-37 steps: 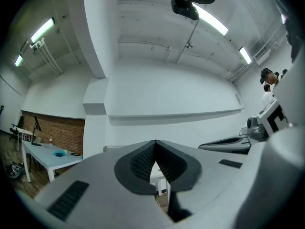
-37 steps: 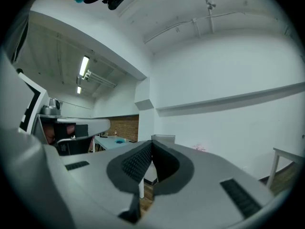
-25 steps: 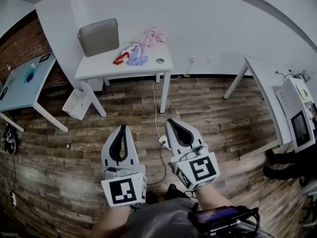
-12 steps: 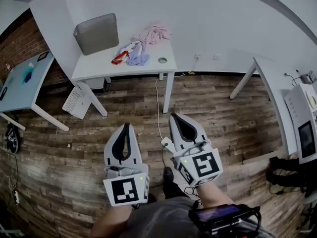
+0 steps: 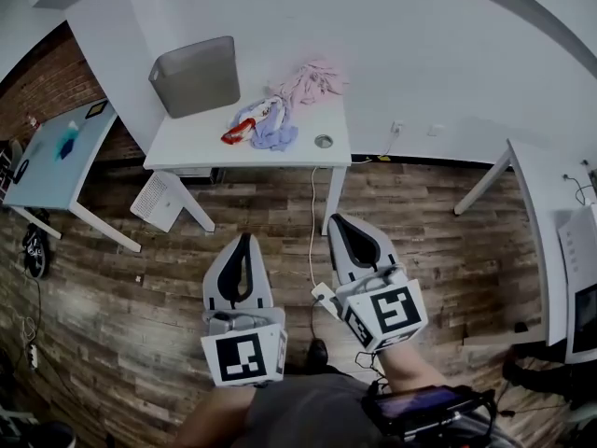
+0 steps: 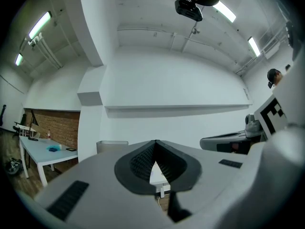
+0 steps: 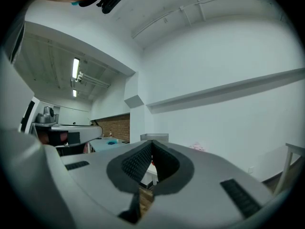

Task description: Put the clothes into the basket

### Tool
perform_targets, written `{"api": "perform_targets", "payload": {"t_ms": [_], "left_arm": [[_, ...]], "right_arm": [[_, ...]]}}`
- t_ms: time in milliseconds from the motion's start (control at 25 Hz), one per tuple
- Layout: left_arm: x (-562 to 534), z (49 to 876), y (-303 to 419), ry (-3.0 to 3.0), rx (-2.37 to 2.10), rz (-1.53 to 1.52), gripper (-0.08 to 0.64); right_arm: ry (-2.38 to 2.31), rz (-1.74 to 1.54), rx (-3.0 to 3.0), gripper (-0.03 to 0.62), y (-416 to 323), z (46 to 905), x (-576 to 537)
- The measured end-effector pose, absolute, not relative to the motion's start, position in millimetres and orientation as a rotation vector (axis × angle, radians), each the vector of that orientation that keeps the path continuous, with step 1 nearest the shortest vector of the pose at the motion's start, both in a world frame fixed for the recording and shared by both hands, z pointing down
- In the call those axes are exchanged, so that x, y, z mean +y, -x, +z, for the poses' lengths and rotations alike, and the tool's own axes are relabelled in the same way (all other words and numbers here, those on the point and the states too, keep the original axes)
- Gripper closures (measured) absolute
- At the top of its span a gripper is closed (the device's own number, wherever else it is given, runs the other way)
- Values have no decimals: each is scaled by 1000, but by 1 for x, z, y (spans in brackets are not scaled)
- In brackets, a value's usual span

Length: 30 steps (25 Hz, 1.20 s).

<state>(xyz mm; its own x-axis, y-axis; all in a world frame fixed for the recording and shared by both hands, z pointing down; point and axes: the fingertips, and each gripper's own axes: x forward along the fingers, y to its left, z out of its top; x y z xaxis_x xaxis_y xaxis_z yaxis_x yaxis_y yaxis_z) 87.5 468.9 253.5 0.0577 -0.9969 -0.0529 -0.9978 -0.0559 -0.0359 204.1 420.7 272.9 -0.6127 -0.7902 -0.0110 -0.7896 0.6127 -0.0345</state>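
Note:
A white table (image 5: 201,143) stands against the far wall. On its left end sits a grey basket (image 5: 196,75). A pink garment (image 5: 312,79) lies at the back right of the table, and a pile of lavender, white and red clothes (image 5: 264,124) lies in front of it. My left gripper (image 5: 242,241) and right gripper (image 5: 338,222) are held level over the wooden floor, well short of the table, both shut and empty. In the left gripper view the basket (image 6: 112,146) shows just left of the shut jaws.
A small round object (image 5: 324,141) lies near the table's right front corner. A light blue table (image 5: 56,157) stands at the left by a brick wall. Another white table (image 5: 546,213) is at the right. A white cable and power strip (image 5: 322,292) lie on the floor between the grippers.
Both grippers and the head view have moved closer to the white table, which now looks larger and sits more to the right. The jaws stayed shut.

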Motion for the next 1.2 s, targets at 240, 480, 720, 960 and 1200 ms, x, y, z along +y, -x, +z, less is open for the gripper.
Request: {"api": "perform_targets", "payload": {"t_ms": [240, 480, 720, 960, 1200], "left_arm": [[427, 256, -79, 2227, 2126, 11, 555], [378, 264, -52, 2238, 2112, 23, 555], [304, 270, 1, 2269, 2083, 13, 555], [246, 267, 47, 2297, 2044, 30, 555], [201, 266, 70, 2316, 2013, 73, 555]], "right_arm": [[1360, -57, 2805, 587, -194, 279, 379], [1379, -61, 2798, 586, -169, 286, 332], [1407, -41, 2762, 586, -119, 285, 264], [1463, -36, 2731, 586, -78, 282, 204], [1495, 2, 2728, 586, -55, 280, 165]]}}
